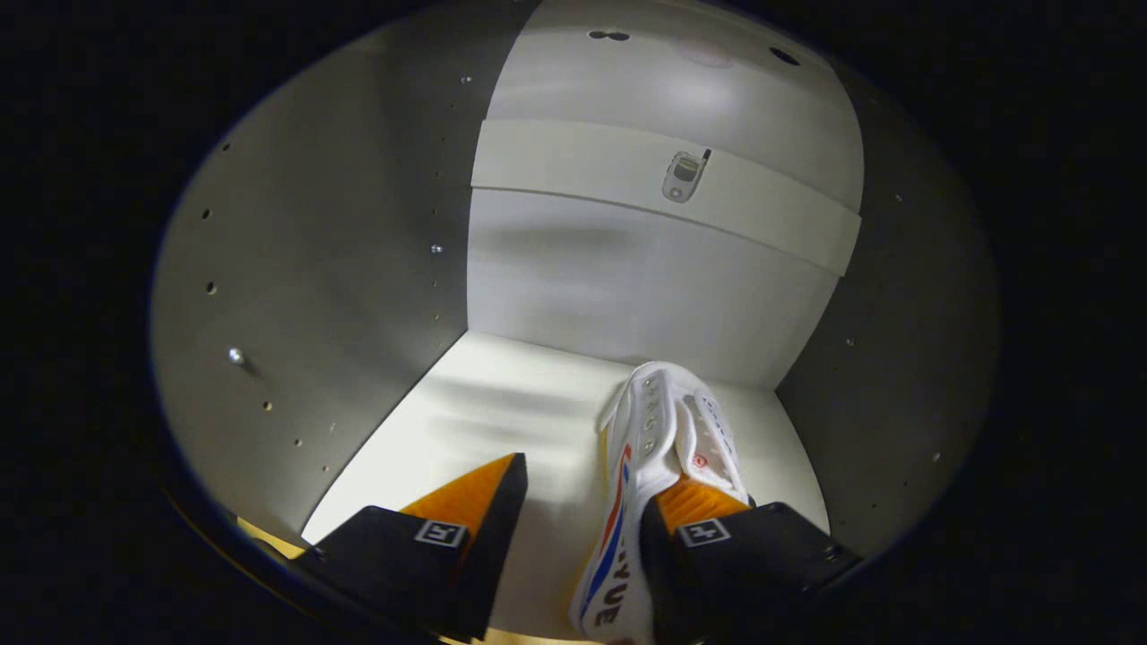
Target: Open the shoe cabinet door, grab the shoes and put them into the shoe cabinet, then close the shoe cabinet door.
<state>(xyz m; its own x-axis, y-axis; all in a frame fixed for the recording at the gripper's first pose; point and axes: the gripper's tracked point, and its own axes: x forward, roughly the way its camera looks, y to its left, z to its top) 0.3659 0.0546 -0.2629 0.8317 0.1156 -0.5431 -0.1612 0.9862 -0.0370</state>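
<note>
Fingers: my gripper (581,502) stands open, fingers apart, gripping nothing.
Shoe: white shoe (659,448), lower right of frame, lies against the right finger on the cabinet shelf (502,403).
Reason: I judge it just released, set deep so the door clears.

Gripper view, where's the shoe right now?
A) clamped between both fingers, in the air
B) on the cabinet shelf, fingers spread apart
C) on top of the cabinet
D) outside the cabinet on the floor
B: the shoe lies on the cabinet shelf, and the gripper is open, its right finger against the shoe and its left finger well apart from it.
</note>
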